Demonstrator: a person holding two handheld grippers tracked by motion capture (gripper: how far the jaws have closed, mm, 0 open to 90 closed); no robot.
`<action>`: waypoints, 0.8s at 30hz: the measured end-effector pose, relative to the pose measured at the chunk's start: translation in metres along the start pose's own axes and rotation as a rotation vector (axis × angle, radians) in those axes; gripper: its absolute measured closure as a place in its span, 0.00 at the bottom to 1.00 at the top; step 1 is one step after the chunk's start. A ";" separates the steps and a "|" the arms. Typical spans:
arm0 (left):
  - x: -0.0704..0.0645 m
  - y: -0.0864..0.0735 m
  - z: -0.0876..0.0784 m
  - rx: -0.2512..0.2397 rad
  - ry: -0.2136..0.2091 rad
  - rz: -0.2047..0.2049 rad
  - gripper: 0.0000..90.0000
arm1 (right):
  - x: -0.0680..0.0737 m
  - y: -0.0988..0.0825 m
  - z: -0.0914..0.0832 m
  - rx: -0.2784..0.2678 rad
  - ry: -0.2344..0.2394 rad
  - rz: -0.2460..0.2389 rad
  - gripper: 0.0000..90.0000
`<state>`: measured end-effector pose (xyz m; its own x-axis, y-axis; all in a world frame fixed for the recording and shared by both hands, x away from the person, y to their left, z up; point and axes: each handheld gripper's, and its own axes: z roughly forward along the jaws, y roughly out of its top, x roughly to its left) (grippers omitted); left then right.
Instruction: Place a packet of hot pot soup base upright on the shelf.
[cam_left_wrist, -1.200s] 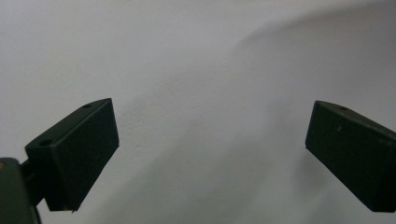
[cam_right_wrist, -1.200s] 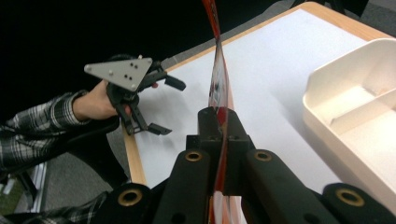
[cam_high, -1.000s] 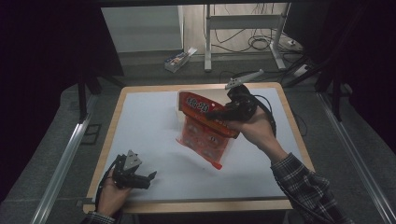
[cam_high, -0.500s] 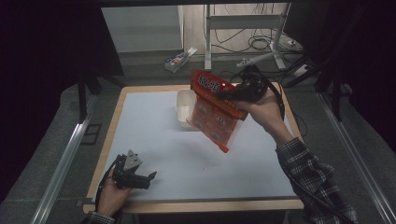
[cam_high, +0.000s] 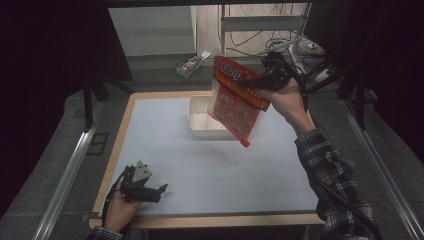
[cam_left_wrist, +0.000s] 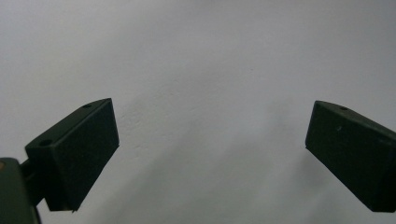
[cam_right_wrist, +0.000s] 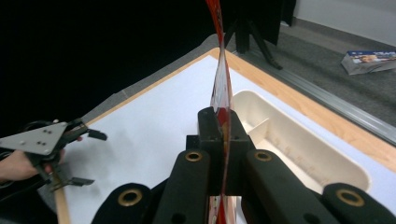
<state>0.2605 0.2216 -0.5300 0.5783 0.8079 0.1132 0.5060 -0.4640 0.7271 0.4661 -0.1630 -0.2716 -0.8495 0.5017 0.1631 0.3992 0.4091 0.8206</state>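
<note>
A red snack bag (cam_high: 235, 102) hangs tilted in the air above the far right of the white table (cam_high: 210, 165). My right gripper (cam_high: 250, 84) is shut on its upper part. In the right gripper view the bag (cam_right_wrist: 220, 79) stands edge-on, pinched between the closed jaws of that gripper (cam_right_wrist: 223, 122). A white compartment tray (cam_high: 201, 122) lies under and left of the bag, also seen as the tray (cam_right_wrist: 299, 154) beyond the jaws. My left gripper (cam_high: 152, 191) rests at the table's near left corner, open, and the left gripper (cam_left_wrist: 210, 121) has just bare table between its jaws.
A small printed box (cam_high: 192, 62) lies on the floor beyond the table, near a metal stand (cam_high: 260, 25) and cables. The table has a wooden rim (cam_high: 210, 220). An aluminium rail (cam_high: 70, 170) runs along the left side.
The right gripper has carried the bag up and away toward the far right, uncovering the white tray. The left gripper has stayed in place.
</note>
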 end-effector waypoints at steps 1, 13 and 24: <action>0.000 0.000 0.000 0.001 0.000 0.000 0.03 | -0.003 0.001 0.001 -0.002 -0.003 -0.001 0.99; 0.000 0.000 0.000 0.001 -0.002 -0.002 0.03 | -0.033 0.018 0.017 0.006 -0.046 -0.010 0.99; 0.000 -0.001 0.000 -0.001 -0.005 -0.007 0.03 | -0.051 0.032 0.033 0.039 -0.073 -0.049 0.99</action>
<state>0.2604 0.2218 -0.5308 0.5782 0.8091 0.1050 0.5094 -0.4586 0.7282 0.5331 -0.1502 -0.2719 -0.8417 0.5338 0.0815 0.3717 0.4634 0.8044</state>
